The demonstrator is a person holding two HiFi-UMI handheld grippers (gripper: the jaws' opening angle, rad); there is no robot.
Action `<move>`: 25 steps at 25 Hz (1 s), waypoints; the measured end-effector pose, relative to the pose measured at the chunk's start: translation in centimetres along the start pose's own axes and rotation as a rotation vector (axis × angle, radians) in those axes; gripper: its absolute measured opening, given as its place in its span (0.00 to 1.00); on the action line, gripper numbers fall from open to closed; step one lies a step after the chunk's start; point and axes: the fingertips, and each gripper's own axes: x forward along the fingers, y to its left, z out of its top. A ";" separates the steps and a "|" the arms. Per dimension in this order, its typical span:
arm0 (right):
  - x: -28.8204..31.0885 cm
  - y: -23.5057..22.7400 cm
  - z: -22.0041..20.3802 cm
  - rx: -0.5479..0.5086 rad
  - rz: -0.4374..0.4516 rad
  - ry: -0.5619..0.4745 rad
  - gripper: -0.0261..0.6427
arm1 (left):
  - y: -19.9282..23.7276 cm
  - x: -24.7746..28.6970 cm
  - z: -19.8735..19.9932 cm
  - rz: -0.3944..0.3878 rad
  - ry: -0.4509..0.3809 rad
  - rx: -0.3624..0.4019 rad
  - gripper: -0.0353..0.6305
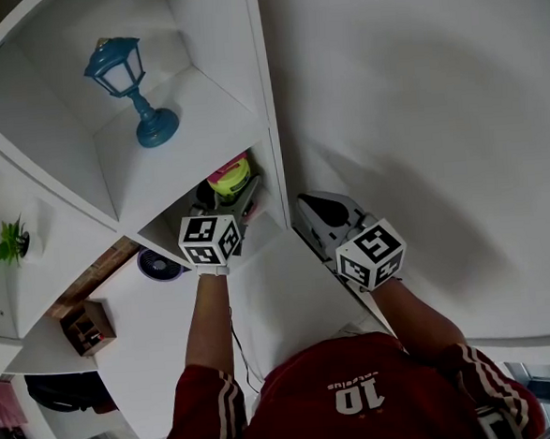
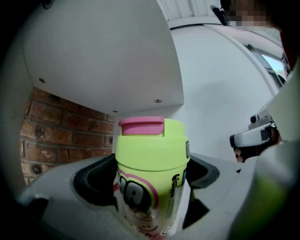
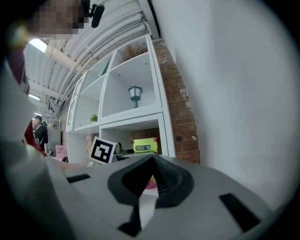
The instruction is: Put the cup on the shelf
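Note:
The cup [image 2: 151, 164] is yellow-green with a pink lid and stands upright between the jaws of my left gripper [image 2: 150, 180], which is shut on it. In the head view the cup [image 1: 230, 177] is inside the low cubby of the white shelf unit [image 1: 238, 94], with my left gripper [image 1: 227, 200] reaching in after it. Whether the cup's base touches the cubby floor is hidden. My right gripper [image 1: 309, 204] hangs to the right by the shelf's side panel. Its jaws are shut with nothing between them [image 3: 152, 161]. From there the cup [image 3: 145, 145] shows in the cubby.
A blue lantern [image 1: 130, 88] stands in the cubby above and a small plant [image 1: 13, 240] in one further left. Brick wall [image 2: 61, 126] backs the low cubby. A white wall [image 1: 418, 110] runs along the right. On the white table [image 1: 171, 343] sits a wooden box [image 1: 87, 327].

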 end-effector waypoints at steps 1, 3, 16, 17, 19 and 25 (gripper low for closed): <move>-0.1 0.1 0.0 -0.001 -0.002 0.001 0.05 | 0.0 -0.1 0.0 0.001 -0.001 -0.004 0.71; -0.5 0.2 0.1 -0.002 -0.008 0.002 0.05 | 0.0 -0.5 -0.2 0.008 -0.003 -0.020 0.71; -3.5 0.7 0.8 -0.012 -0.054 -0.018 0.05 | -0.6 -3.4 -0.9 0.043 0.012 -0.023 0.71; -3.8 0.8 0.9 -0.012 -0.059 -0.021 0.05 | -0.7 -3.7 -0.9 0.044 0.011 -0.025 0.71; -4.4 0.9 1.1 -0.014 -0.069 -0.027 0.05 | -0.9 -4.2 -0.9 0.046 0.007 -0.029 0.71; -6.1 1.9 1.1 -0.010 -0.104 -0.033 0.05 | -2.1 -6.2 -1.5 0.035 0.017 -0.030 0.71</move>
